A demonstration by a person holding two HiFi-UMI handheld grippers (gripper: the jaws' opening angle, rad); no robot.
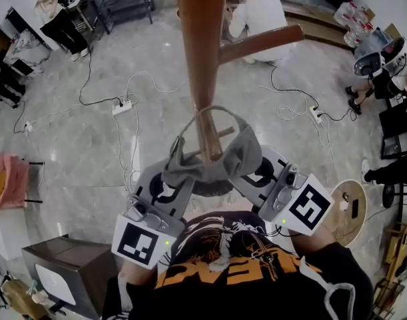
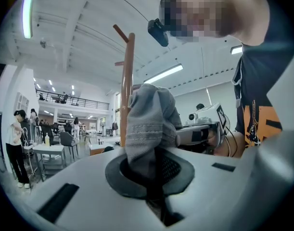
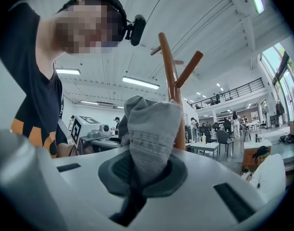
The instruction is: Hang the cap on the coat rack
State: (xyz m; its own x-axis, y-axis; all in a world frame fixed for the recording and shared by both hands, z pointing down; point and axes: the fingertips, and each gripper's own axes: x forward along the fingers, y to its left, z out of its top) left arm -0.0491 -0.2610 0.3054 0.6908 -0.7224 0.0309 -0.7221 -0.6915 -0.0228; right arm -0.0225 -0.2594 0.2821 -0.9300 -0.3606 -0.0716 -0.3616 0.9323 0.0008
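Nearest to me, my left gripper (image 2: 154,176), a pale grey two-jaw tool carrying a black-and-white marker cube, is clenched on one edge of the soft grey fabric cap (image 1: 238,153). My right gripper (image 3: 136,179), its twin, is clamped on the opposite edge. The cap hangs stretched between them, pressed against the near side of the tall brown wooden pole of the coat rack (image 1: 202,59). One thin band of the cap loops round the pole just above the bunched cloth.

A short wooden peg (image 1: 223,134) juts from the pole right at the cap. From this steep angle I cannot tell whether the cloth already rests on it. Further up the pole, a longer slanted peg (image 1: 260,44) points to the right.

To do this well, I judge that both grips should hold firm and the opening stay spread. I would settle the cloth onto the peg close to the pole until the peg bears its weight. Then I would release one side at a time, since limp fabric may slide off.

Far below the pole lies a grey marbled floor (image 1: 90,145).
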